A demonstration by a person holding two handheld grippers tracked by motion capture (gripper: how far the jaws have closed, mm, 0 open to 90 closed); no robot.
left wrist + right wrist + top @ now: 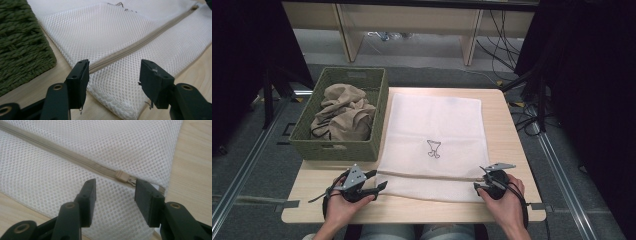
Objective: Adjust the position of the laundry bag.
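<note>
While the left gripper is hanging at the near left corner of the mesh bag, its jaws are standing partly apart with nothing between them, straddling the closed end of the zip just above the mesh. The bag is lying flat in the middle of the table, and its zip is running left to right along the near edge, from one gripper to the other. Further right, the right gripper is waiting with jaws wide and empty, and the pull tab is sitting just ahead of them, close to the right-hand jaw (so this hand looks the nearer one for opening the bag). Any pull would probably have to travel leftwards along the zip. The table is pale wood, a green basket of tan cloth is sitting touching the bag's left edge, and beyond lie grey floor, cables and dark curtains.
</note>
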